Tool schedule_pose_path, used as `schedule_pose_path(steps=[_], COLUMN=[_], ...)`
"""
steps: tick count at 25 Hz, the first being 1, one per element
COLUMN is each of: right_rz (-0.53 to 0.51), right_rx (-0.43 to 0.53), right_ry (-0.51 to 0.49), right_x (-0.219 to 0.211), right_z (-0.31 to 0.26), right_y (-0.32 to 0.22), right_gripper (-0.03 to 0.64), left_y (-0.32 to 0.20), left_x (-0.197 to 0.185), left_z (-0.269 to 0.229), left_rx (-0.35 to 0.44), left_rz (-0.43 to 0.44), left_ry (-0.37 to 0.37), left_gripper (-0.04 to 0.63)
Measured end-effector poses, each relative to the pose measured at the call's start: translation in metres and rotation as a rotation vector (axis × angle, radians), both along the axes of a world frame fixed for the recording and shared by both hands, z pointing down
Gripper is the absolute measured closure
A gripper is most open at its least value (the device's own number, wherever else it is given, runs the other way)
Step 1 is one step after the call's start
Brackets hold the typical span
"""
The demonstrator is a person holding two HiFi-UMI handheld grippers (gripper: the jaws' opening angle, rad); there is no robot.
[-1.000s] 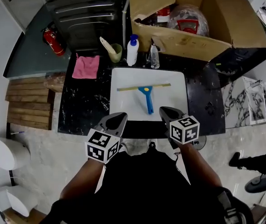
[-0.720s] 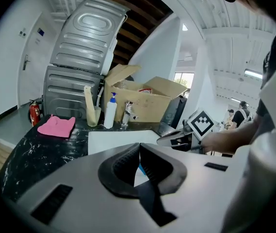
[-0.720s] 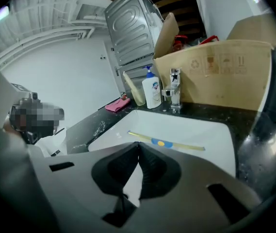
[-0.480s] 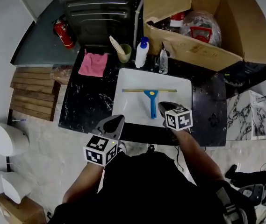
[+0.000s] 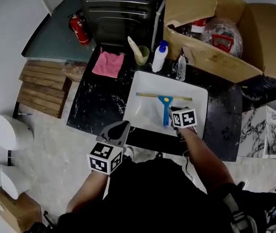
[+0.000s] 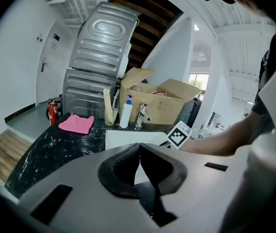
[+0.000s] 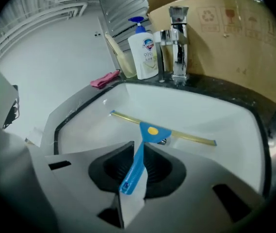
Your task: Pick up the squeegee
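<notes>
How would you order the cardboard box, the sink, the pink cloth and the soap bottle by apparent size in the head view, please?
1. cardboard box
2. sink
3. pink cloth
4. soap bottle
The box rises nearer the camera, which may enlarge it somewhat.

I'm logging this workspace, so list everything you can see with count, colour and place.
blue plastic-handled squeegee with yellowish blade: one, lying in the sink
white rectangular sink: one, in the counter
black marbled stone counter: one, around the sink
chrome tap: one, behind the sink
white pump bottle, blue top: one, left of the tap
green cup: one, left of the bottle
pink cloth: one, counter's back left
brown cardboard box: one, open, behind the tap
red fire extinguisher: one, beyond the counter's left
left claw: one, grey, shut, empty, before the counter
right claw: one, grey, jaws opening, squeegee handle between them
</notes>
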State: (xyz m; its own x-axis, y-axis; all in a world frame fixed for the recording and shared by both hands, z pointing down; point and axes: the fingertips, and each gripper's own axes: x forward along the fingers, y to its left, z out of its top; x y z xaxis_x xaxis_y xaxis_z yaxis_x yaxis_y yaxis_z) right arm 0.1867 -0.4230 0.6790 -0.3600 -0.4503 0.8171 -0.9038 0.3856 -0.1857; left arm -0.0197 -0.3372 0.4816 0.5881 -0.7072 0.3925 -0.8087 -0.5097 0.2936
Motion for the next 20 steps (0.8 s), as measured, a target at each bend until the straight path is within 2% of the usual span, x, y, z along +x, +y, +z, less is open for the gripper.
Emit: schedule_pose_path(steps=[10,13,20], right_rz=[0.128,0.151,0.201], right_rx=[-0.090,-0.113,-0.167], right_ry=[-0.028,-0.014,-0.049], right_x=[0.003,0.004,0.003], right_z=[0.032,0.044,0.062], right_y=[-0.017,-0.019,-0.022], right_gripper=[0.423,0.417,0.416], left_y=[0.013,0.016,0.018], left_x=[-0.020,-0.026,-0.044], left_z=[0.001,0.001,0.000], left_rx=[-0.014,-0.016,-0.016], left_rz=[-0.068,-0.089,-0.141], left_ry=[-0.010,-0.015,-0.026], left_gripper=[0.578,0.578,0.578])
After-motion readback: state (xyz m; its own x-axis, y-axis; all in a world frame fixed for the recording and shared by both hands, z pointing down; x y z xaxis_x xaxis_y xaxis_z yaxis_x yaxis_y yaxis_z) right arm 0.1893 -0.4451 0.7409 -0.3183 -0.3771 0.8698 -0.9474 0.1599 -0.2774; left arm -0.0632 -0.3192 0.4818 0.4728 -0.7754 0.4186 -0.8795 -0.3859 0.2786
